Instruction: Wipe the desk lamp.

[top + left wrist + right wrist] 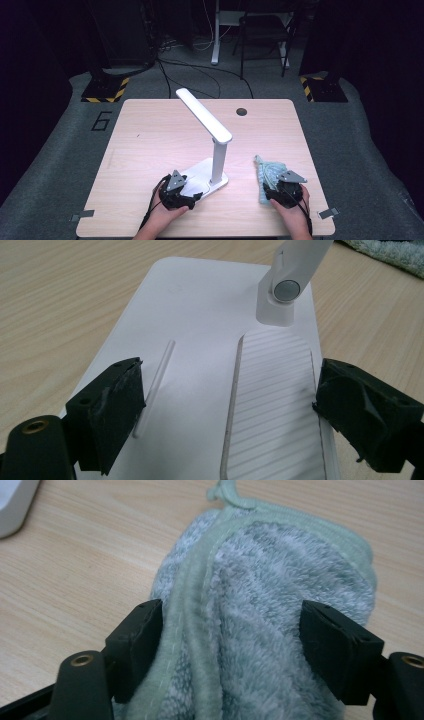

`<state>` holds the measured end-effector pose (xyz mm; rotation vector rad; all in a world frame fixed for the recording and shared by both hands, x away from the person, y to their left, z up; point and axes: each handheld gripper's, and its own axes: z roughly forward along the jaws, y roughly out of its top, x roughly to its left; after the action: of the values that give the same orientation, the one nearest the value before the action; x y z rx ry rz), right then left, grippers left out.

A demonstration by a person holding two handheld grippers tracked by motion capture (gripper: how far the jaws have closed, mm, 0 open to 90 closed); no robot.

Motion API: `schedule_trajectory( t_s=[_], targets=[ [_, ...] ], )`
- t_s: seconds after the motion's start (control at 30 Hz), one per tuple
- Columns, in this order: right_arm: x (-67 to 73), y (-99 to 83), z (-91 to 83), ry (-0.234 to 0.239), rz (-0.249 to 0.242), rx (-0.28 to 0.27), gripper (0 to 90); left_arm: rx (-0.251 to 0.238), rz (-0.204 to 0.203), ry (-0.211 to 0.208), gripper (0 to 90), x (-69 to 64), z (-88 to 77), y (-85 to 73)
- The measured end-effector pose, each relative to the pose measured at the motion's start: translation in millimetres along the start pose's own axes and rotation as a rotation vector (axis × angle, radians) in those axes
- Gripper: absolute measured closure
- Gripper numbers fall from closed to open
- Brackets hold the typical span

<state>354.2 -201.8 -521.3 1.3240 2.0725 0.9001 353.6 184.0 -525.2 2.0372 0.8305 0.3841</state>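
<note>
A white desk lamp stands on the wooden table, its long head slanting up to the back left. My left gripper hovers open over the lamp's flat base. Seen from the left gripper view, the left gripper straddles the base's ribbed pad, just short of the hinge of the post. A bunched pale blue-green towel lies at the right. My right gripper is open. In its own view the right gripper has a jaw on either side of the towel.
A dark round hole sits near the table's far edge. Beyond the table are cables on the grey floor, a chair and two stands with yellow-black striped feet. Bare tabletop stretches to the left and back of the lamp.
</note>
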Motion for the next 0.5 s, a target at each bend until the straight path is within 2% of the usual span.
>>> schedule_trajectory(
  t_s=[0.07, 0.23, 0.37, 0.47, 0.5],
  targets=[
    [0.4, -0.5, 0.2, 0.002, 0.027, 0.002, 25.5, 0.000, -0.001, 0.000, 12.2, -0.1, 0.0, 0.0],
    [2.4, 0.4, -0.1, -0.014, 0.003, 0.015, 24.8, -0.002, -0.002, -0.001, 12.2, -0.3, 0.1, -0.1],
    [4.2, 1.0, -0.3, -0.020, 0.005, 0.023, 24.3, -0.007, -0.004, 0.006, 12.2, -0.7, 0.6, -0.3],
    [3.1, 0.7, 1.0, -0.012, 0.012, 0.010, 24.3, -0.001, -0.002, -0.001, 12.2, -0.2, 0.0, 0.0],
    [2.2, 0.5, 0.5, -0.006, 0.019, 0.021, 24.3, -0.002, -0.001, 0.001, 12.2, -0.3, 0.2, -0.1]
  ],
)
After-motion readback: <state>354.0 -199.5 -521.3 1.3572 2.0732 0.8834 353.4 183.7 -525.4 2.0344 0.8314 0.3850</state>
